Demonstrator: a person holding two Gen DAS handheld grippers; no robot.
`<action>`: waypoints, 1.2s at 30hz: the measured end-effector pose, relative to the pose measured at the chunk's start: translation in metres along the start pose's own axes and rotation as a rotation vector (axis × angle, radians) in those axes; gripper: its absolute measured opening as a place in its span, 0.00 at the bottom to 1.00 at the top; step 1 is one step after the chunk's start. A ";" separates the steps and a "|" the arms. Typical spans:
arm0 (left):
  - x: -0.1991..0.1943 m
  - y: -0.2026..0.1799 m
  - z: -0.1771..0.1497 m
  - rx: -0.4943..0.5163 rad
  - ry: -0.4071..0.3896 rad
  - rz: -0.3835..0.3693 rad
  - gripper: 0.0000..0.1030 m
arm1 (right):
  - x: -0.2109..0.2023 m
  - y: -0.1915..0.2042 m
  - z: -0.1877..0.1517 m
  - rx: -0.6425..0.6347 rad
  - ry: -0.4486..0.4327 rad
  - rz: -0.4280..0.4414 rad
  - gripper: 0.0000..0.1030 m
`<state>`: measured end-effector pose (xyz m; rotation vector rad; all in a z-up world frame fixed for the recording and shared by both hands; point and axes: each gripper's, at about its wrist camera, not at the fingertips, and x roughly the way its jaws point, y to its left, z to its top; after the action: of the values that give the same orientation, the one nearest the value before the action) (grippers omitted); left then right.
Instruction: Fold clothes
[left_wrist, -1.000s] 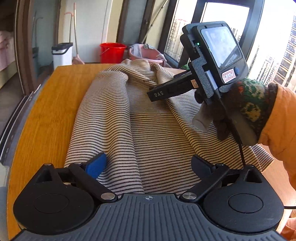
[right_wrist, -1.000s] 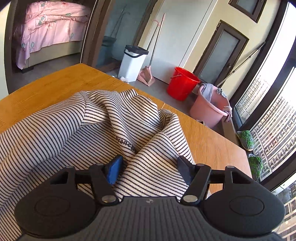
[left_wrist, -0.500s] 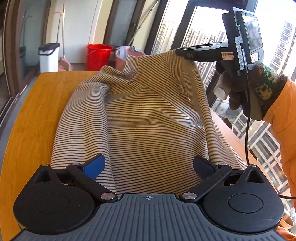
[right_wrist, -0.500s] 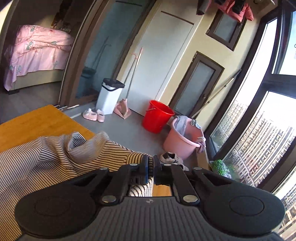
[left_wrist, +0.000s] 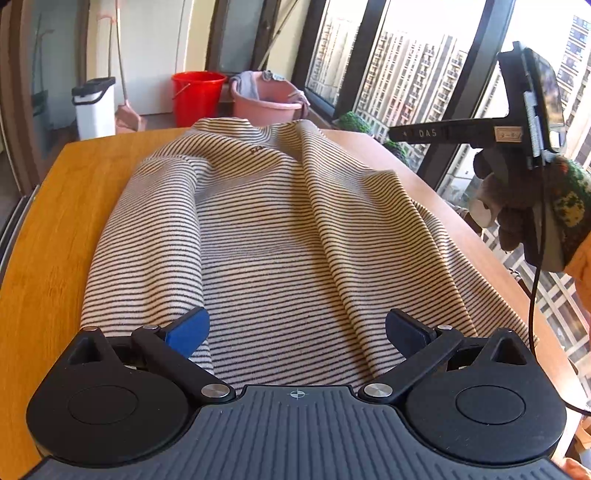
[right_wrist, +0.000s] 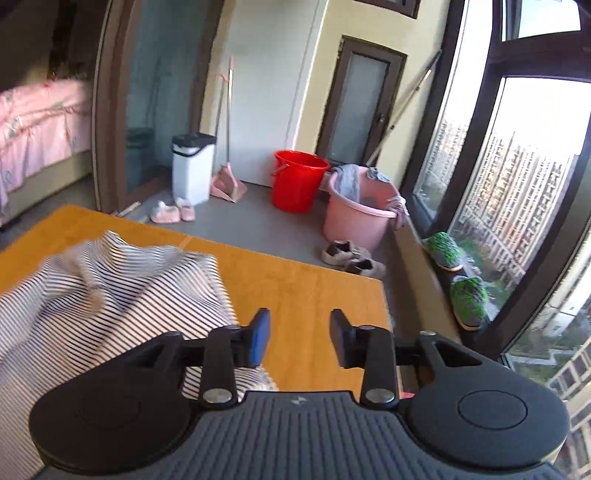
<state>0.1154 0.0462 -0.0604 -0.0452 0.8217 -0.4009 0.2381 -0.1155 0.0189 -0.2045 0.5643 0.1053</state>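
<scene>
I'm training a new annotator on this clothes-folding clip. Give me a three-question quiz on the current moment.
1. True or false: the right gripper is clamped on the striped garment.
2. Which container stands nearest the window? A) white lidded bin B) red bucket C) pink tub
3. Fill in: the garment lies spread on a ____ table, and the left gripper hovers over its near edge with jaws wide apart.

Key
1. False: its jaws are apart with nothing between them, and bare table shows in the gap.
2. C
3. wooden
</scene>
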 end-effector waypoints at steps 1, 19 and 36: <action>0.002 0.000 -0.001 0.001 0.005 0.005 1.00 | -0.003 0.010 0.002 -0.003 -0.011 0.035 0.54; -0.002 0.007 -0.009 0.000 0.007 -0.011 1.00 | 0.019 0.021 0.000 -0.119 0.007 -0.112 0.05; -0.010 0.011 0.000 0.014 -0.008 -0.017 1.00 | -0.014 -0.020 -0.040 -0.075 -0.026 -0.240 0.63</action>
<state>0.1133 0.0600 -0.0552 -0.0414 0.8112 -0.4224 0.2083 -0.1442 -0.0029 -0.3418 0.5064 -0.1035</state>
